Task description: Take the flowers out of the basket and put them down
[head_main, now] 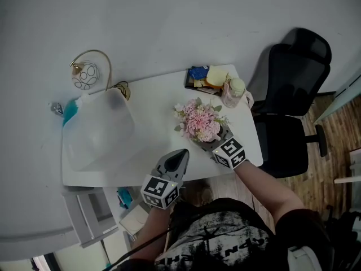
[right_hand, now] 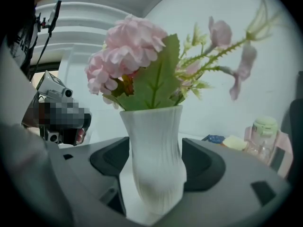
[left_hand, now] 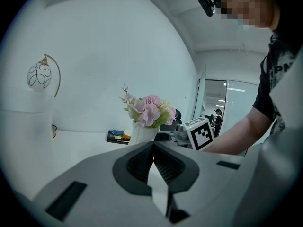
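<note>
White table (head_main: pixel 152 97) carries a translucent basket (head_main: pixel 98 131). The flowers (head_main: pixel 200 122), in a ribbed white vase (right_hand: pixel 154 160), are right of the basket and already out of it. The right gripper (head_main: pixel 211 142) pinches the vase body. The left gripper (head_main: pixel 181 154), below-right of the basket, is pressed together and empty. We judge the vase light, rigid, slick and top-heavy, so we hold it, never the blooms.

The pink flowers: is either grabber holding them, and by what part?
Yes: the right gripper clamps the white vase holding the flowers, around its lower body. The left gripper is shut on nothing.
</note>
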